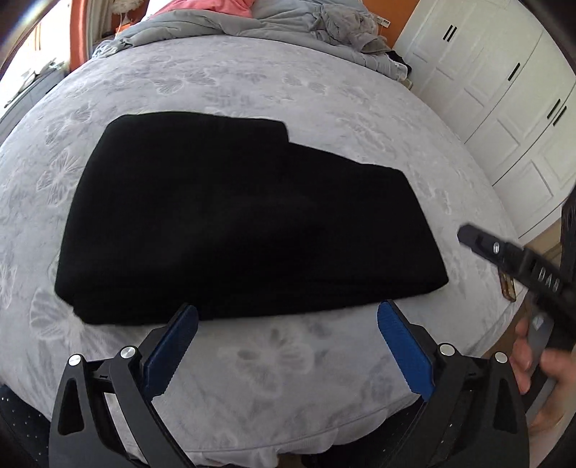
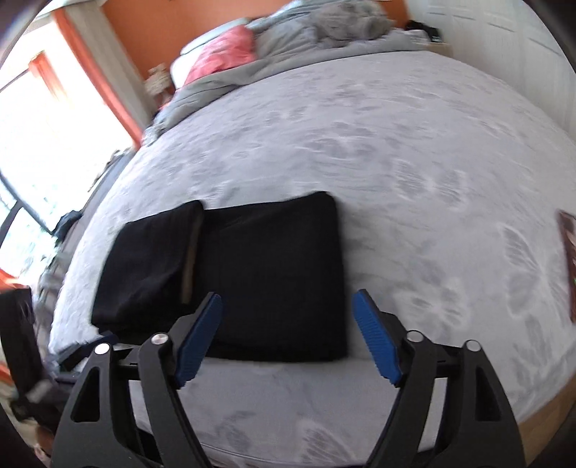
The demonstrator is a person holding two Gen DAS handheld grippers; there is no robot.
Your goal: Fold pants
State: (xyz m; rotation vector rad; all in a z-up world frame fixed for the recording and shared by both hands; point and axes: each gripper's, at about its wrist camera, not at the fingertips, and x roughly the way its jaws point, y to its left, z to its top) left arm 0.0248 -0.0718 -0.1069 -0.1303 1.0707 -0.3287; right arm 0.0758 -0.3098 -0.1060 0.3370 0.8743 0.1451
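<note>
The black pants (image 1: pixel 234 223) lie folded flat into a thick stack on the grey flowered bed (image 1: pixel 324 93). In the left wrist view my left gripper (image 1: pixel 288 309) stands wide open just short of the stack's near edge, nothing between its blue pads (image 1: pixel 172 352). My right gripper shows there as one black finger (image 1: pixel 504 255) at the right, off the pants' right end, held by a hand (image 1: pixel 540 378). In the right wrist view the pants (image 2: pixel 273 273) lie in two dark sections. The right gripper (image 2: pixel 288 295) is open over their near edge, its pads touching nothing.
A rumpled grey duvet (image 1: pixel 288 21) and a pink pillow (image 2: pixel 223 54) lie at the bed's far end. White wardrobe doors (image 1: pixel 486 90) stand to the right. A bright window (image 2: pixel 36 144) is on the left. A small brownish flat object (image 2: pixel 568 266) lies near the bed's right edge.
</note>
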